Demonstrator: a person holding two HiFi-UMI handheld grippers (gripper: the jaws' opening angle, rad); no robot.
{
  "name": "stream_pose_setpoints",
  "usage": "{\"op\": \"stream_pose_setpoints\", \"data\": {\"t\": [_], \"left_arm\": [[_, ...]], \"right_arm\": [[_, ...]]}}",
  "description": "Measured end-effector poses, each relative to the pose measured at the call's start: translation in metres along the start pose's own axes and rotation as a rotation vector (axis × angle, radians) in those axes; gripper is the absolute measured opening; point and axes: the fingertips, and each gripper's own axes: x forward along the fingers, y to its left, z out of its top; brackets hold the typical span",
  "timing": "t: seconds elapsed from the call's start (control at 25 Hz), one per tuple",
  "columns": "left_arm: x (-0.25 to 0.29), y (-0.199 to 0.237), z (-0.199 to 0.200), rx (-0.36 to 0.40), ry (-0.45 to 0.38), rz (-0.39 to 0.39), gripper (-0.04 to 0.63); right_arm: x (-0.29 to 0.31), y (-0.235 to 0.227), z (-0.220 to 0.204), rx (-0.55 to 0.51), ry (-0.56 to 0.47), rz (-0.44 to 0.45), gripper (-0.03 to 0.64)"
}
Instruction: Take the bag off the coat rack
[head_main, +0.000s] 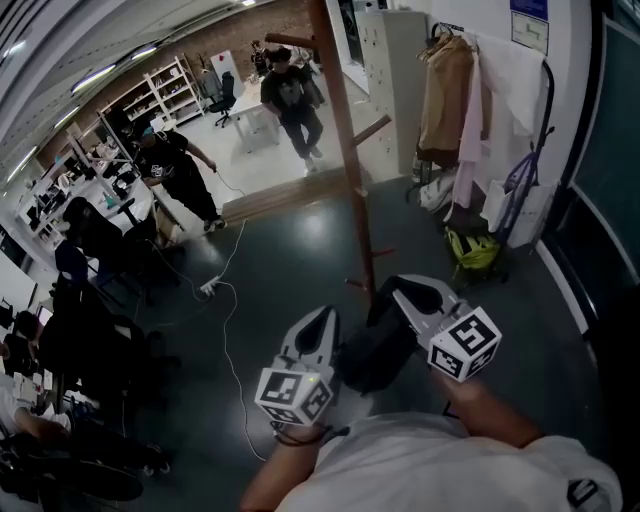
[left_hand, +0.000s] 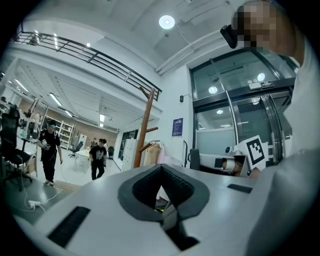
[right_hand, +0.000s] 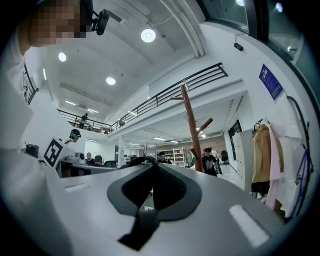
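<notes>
The right gripper (head_main: 400, 290) held its jaws pressed together on the black bag (head_main: 385, 350), whose handle (right_hand: 142, 160) arched over the jaw tips. The bag looked soft, dark and slumped, and it hung between the two grippers in front of the lower pole of the wooden coat rack (head_main: 345, 150). The left gripper (head_main: 328, 318) sat just beside the bag, jaws together on nothing.

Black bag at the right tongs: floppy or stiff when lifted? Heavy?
Likely floppy: the black bag hangs as a shapeless dark mass at the right tongs. Probably light for its size, since it looks slack rather than bulging. Its thin handle arcs loosely, so expect some swinging.
</notes>
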Motion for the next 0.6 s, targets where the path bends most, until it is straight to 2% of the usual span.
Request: {"op": "stream_pose_setpoints", "data": {"t": [0.28,0.6], "left_arm": [[-0.021,-0.050,-0.008,-0.011,-0.020,0.036,0.006],[-0.054,-0.112,-0.044,-0.035,-0.019,0.060,0.006]], "right_arm": [[-0.045,0.015,-0.010,-0.018,0.036,0.054,0.025],[-0.117,0.023,-0.038,0.015,0.053,0.041,0.023]]}}
